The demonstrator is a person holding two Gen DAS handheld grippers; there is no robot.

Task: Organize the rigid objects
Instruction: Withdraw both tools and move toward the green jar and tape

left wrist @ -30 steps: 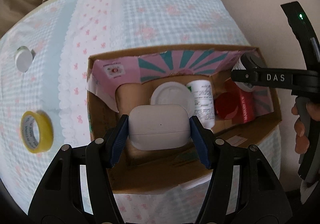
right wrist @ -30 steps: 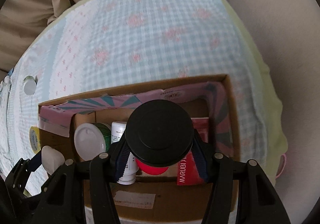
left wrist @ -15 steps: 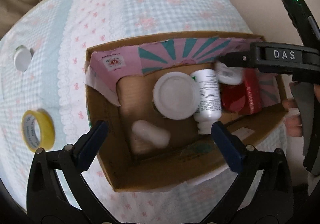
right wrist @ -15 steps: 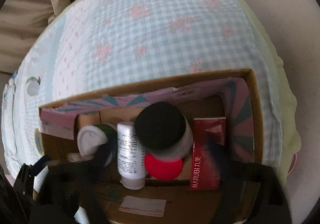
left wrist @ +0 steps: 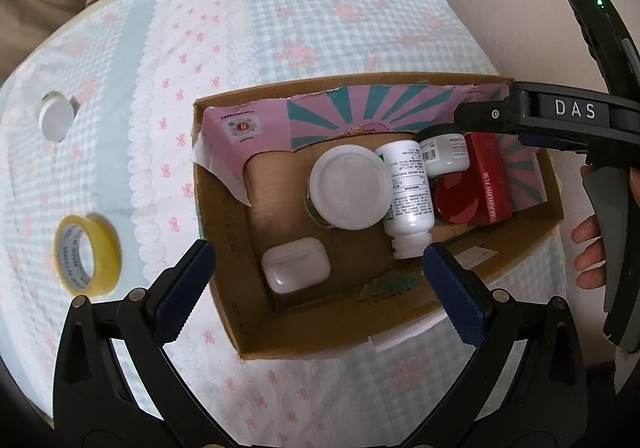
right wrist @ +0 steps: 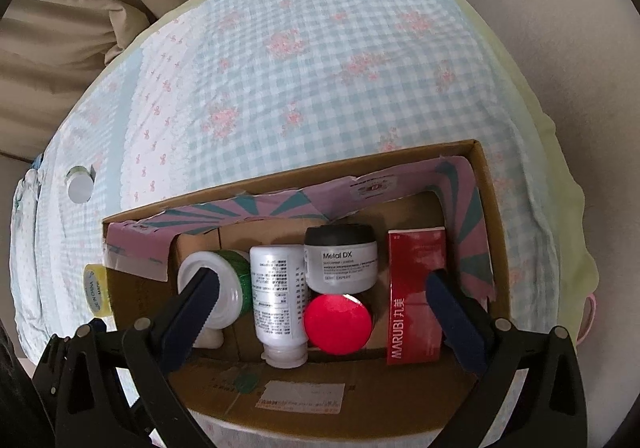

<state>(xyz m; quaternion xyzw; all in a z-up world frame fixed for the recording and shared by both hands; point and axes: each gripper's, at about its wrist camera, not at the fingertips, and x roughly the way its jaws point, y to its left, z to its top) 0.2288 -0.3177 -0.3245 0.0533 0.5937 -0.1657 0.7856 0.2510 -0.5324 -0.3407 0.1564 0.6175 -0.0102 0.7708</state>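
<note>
A cardboard box (left wrist: 224, 208) (right wrist: 494, 208) sits on a checked cloth. Inside lie a white earbud case (left wrist: 296, 266), a white-lidded green jar (left wrist: 346, 192) (right wrist: 224, 288), a white bottle (left wrist: 408, 188) (right wrist: 278, 300), a black-lidded Metal DX jar (left wrist: 446, 152) (right wrist: 340, 258), a red lid (left wrist: 456, 198) (right wrist: 337, 324) and a red box (left wrist: 490, 178) (right wrist: 416, 292). My left gripper (left wrist: 318, 278) is open and empty above the box's near left. My right gripper (right wrist: 322, 300) is open and empty above the box; its body shows in the left wrist view (left wrist: 568, 114).
A yellow tape roll (left wrist: 86, 254) (right wrist: 94, 290) and a small white-capped jar (left wrist: 58, 120) (right wrist: 80, 186) rest on the cloth left of the box. Beige cushions (right wrist: 60, 32) lie behind. The cloth's edge drops off at the right.
My left gripper opened and the earbud case dropped into the box. My right gripper opened and the black-lidded jar dropped into the box beside the bottle.
</note>
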